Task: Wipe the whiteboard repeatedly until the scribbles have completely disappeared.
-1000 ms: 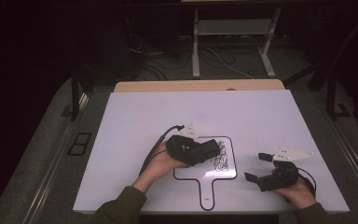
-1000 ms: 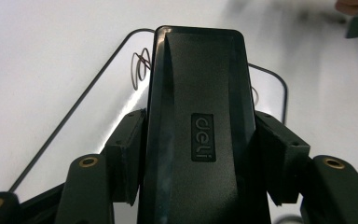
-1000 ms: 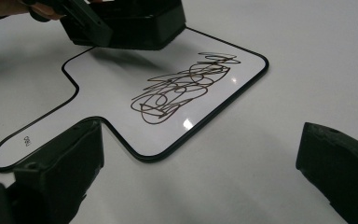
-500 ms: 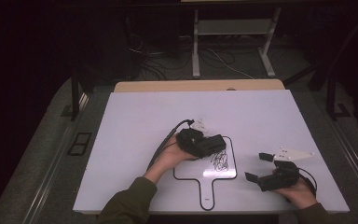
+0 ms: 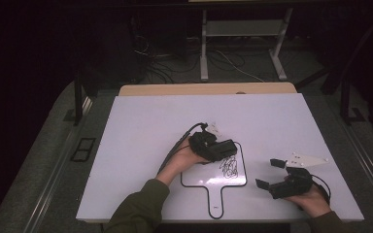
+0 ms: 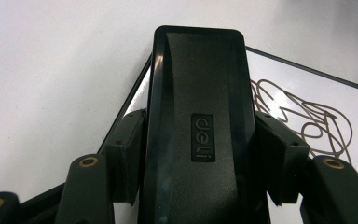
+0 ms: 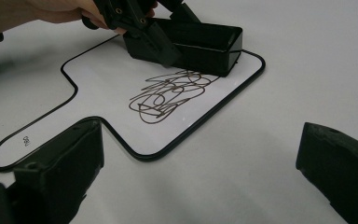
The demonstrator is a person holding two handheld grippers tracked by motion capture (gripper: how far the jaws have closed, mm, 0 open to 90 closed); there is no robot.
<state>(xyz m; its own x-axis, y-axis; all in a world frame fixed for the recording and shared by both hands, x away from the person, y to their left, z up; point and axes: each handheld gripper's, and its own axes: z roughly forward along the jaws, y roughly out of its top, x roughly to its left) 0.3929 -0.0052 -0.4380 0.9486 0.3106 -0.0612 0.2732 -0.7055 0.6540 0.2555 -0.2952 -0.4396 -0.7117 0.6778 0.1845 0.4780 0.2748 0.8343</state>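
- Seen from above, the left gripper (image 5: 226, 148) has its jaws clamped on the two long sides of a black eraser (image 5: 222, 148) stamped "deli", held over the upper part of a small handled whiteboard (image 5: 189, 178).
- Just beside the eraser, a brown scribble (image 5: 229, 166) covers the right part of the board's face; from the right gripper view the eraser's (image 7: 205, 39) front end sits at the scribble's (image 7: 168, 95) far edge.
- Well apart, near the white table's (image 5: 141, 126) front right corner, the right gripper (image 5: 268, 174) rests in the person's hand, its jaws spread wide and holding nothing.
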